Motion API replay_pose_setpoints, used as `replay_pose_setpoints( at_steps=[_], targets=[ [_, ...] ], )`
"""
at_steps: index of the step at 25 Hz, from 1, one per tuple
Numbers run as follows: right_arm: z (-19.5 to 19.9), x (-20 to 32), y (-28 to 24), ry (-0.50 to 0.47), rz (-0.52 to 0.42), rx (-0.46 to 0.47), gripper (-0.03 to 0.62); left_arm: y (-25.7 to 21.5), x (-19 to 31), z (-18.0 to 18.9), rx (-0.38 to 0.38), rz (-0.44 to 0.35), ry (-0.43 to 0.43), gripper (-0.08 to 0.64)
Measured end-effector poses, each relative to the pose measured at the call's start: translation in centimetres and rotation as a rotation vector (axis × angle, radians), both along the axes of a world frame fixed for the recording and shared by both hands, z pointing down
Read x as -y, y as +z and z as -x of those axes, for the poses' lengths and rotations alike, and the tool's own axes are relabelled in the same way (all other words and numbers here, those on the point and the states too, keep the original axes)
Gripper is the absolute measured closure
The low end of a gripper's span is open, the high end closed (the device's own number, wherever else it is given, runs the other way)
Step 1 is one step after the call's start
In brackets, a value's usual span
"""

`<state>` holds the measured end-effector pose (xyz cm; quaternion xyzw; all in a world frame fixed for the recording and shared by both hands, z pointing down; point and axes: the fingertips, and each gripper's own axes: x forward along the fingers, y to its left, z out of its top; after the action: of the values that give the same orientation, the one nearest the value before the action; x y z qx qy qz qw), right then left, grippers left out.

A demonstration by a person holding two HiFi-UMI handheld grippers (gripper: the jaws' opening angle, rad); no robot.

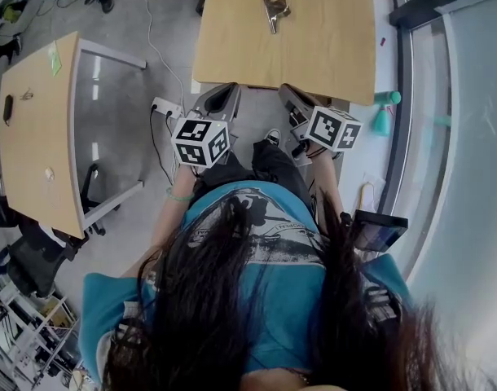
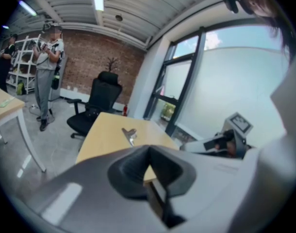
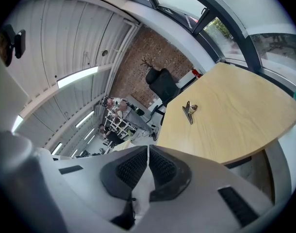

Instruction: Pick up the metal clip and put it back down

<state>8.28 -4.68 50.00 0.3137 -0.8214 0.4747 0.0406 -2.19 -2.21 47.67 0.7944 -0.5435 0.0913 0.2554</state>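
Note:
The metal clip (image 1: 274, 10) lies alone on the far part of the light wooden table (image 1: 314, 47), and nothing touches it. My left gripper (image 1: 222, 96) and right gripper (image 1: 291, 96) hang side by side just short of the table's near edge, well away from the clip. In the left gripper view the clip (image 2: 130, 134) sits far ahead of the left gripper (image 2: 149, 153), whose dark pads meet with nothing between them. In the right gripper view the right gripper (image 3: 148, 153) is shut and empty, and the clip (image 3: 189, 110) lies out on the table (image 3: 235, 120).
A second wooden table (image 1: 37, 129) stands at the left. A power strip (image 1: 164, 106) with cables lies on the floor between the tables. A teal object (image 1: 384, 114) sits by the window wall at the right. Beyond the table are a black office chair (image 2: 97, 103) and a standing person (image 2: 43, 67).

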Motion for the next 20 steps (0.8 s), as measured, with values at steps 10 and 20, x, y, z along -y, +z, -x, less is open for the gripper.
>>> replay_pose_setpoints(
  at_steps=[10, 20],
  targets=[
    [8.0, -6.5, -1.2, 0.01, -0.003, 0.008, 0.568, -1.2, -5.5, 6.3, -0.031, -0.034, 0.041, 0.557],
    [14.1, -15.8, -1.5, 0.128, 0.035, 0.073, 0.568, -0.6, -13.4, 11.3, -0.066, -0.032, 0.161, 0.557]
  ],
)
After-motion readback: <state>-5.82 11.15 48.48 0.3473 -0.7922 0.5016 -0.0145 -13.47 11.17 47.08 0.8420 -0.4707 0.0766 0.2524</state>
